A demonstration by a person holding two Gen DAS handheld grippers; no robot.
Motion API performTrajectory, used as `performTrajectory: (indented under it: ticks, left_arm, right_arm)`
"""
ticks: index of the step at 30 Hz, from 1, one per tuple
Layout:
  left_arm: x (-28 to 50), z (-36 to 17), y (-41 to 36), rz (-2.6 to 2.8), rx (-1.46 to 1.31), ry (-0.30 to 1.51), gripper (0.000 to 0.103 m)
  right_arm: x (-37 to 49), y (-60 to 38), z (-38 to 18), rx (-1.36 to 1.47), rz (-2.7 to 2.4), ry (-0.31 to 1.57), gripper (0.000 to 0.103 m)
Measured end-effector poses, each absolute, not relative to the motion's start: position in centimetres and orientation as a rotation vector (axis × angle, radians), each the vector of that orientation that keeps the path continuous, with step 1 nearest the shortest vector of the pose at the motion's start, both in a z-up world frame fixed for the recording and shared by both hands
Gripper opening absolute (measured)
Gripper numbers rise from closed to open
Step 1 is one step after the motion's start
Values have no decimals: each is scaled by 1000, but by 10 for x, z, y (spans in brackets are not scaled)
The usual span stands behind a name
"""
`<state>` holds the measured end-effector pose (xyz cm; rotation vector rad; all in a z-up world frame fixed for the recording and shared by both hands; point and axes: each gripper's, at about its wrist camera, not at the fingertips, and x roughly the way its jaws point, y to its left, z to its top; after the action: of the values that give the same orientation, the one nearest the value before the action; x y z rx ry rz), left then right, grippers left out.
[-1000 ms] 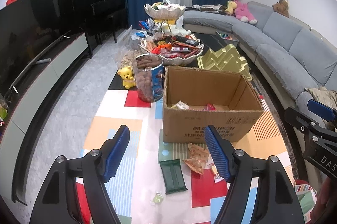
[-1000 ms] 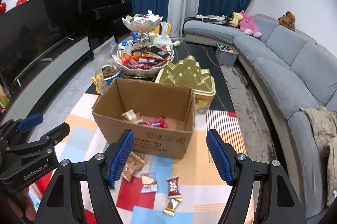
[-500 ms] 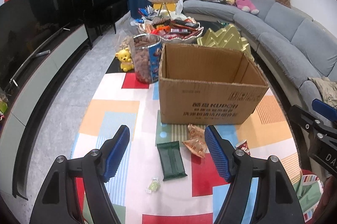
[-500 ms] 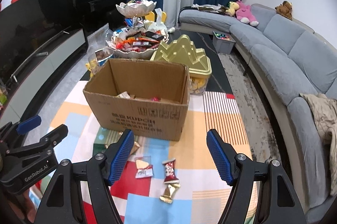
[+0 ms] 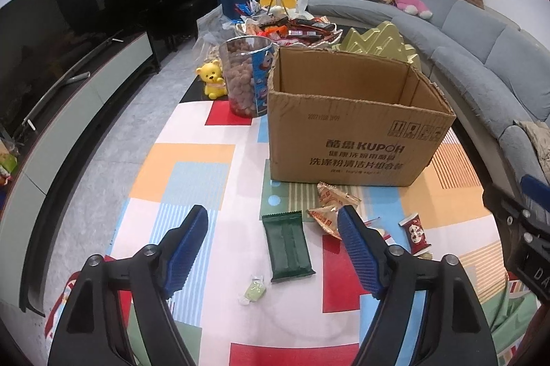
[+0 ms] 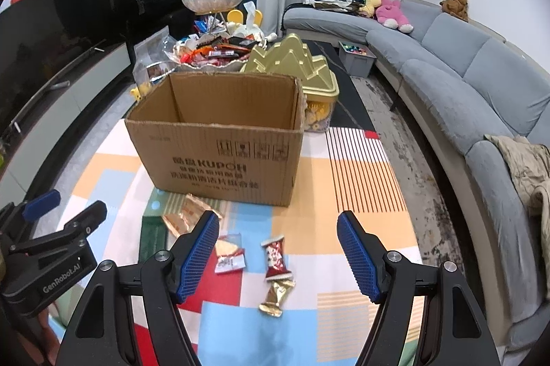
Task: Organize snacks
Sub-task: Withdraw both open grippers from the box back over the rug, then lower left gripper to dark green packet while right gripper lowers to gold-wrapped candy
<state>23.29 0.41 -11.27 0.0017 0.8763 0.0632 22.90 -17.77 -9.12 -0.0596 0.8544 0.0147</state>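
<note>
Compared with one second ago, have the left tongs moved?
Yes. The left tongs have come down and nearer to the green packet; the cardboard box now hides its inside.

black arms, ribbed blue fingers [image 5: 187,249], silver screws

Your cardboard box [image 5: 354,139] is matt brown corrugated board, its top rim ragged. The green packet [image 5: 288,245] in front of it looks like dull, smooth film; the red-and-gold wrappers [image 6: 276,273] are shiny, crinkled foil. The blue pads [image 6: 357,257] on your right jaws show a fine ribbed texture on matt black plastic arms. The sofa [image 6: 464,80] is soft grey napped cloth.
</note>
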Motion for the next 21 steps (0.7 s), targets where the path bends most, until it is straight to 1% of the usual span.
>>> performTrajectory:
  ticks: [7, 8, 9, 11, 21]
  left_arm:
    - [230, -130, 5, 83, -5, 887, 81]
    - [229, -132, 5, 84, -4, 887, 81]
    - [229, -134, 5, 84, -2, 887, 82]
    - [229, -138, 4, 86, 2, 886, 82]
    - [226, -165, -1, 96, 9, 884, 85]
  right_arm:
    - [222, -178, -113, -57, -10, 886, 72]
    - [222, -178, -116, -58, -15, 891, 73]
    - [221, -179, -118, -58, -20, 894, 77]
    - [218, -180, -124, -63, -30, 898, 78]
    - [212, -184, -145, -60, -62, 905, 78]
